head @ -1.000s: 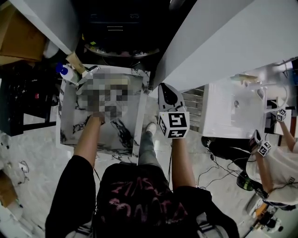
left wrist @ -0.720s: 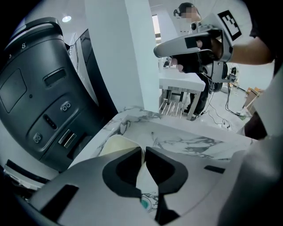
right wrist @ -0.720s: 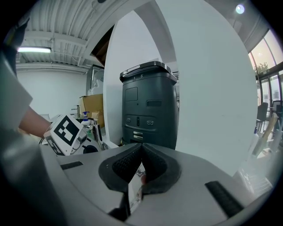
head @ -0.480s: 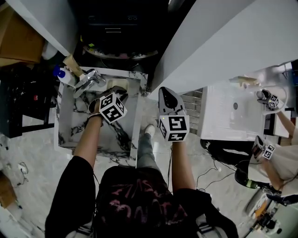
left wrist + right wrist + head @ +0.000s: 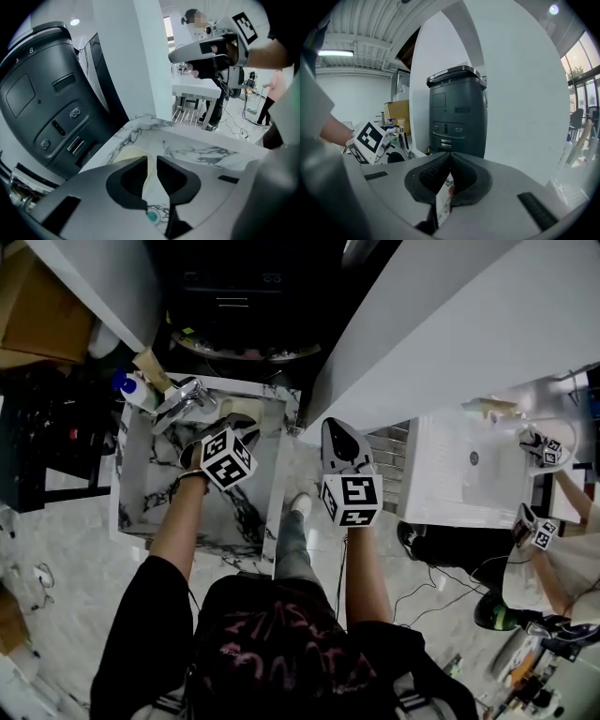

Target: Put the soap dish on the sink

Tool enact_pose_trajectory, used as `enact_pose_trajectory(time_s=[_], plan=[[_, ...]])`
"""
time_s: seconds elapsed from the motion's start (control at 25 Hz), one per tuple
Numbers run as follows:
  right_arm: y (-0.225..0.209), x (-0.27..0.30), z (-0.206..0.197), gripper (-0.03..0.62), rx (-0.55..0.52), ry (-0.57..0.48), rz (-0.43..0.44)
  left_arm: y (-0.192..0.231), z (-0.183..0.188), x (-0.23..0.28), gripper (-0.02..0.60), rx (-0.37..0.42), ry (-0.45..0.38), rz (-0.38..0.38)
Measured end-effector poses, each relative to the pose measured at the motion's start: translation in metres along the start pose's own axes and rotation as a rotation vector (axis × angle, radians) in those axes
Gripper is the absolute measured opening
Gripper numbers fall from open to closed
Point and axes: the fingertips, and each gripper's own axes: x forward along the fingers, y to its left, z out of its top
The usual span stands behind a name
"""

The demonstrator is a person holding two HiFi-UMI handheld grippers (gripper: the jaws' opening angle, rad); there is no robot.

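Barely budged from half a second back, just more cream soap dish (image 5: 240, 409) peeking past left gripper (image 5: 230, 427) at far side of marble sink (image 5: 123, 474). Only visible in left gripper view: jaws pinched narrow on dish rim. Right gripper (image 5: 450, 158) pressed together, off right of sink.

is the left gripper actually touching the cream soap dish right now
Touching. The left gripper view shows the left gripper with its jaws closed on the thin upright rim of the cream soap dish, with no gap on either side.
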Motion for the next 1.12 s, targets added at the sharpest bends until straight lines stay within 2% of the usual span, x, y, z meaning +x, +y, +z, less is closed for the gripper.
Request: enact_pose_trajectory(time_s=[0.68,1.12], plan=[[0.039,-0.020,0.022,0.015,-0.025,-0.037,0.035,0.006,0.007,-0.074,0.023,-0.204,-0.168,0.140],[0.059,-0.044,0.039,0.014,-0.041,-0.083,0.044,0.011,0.021,-0.140,0.016,-0.274,-0.303,0.266]])
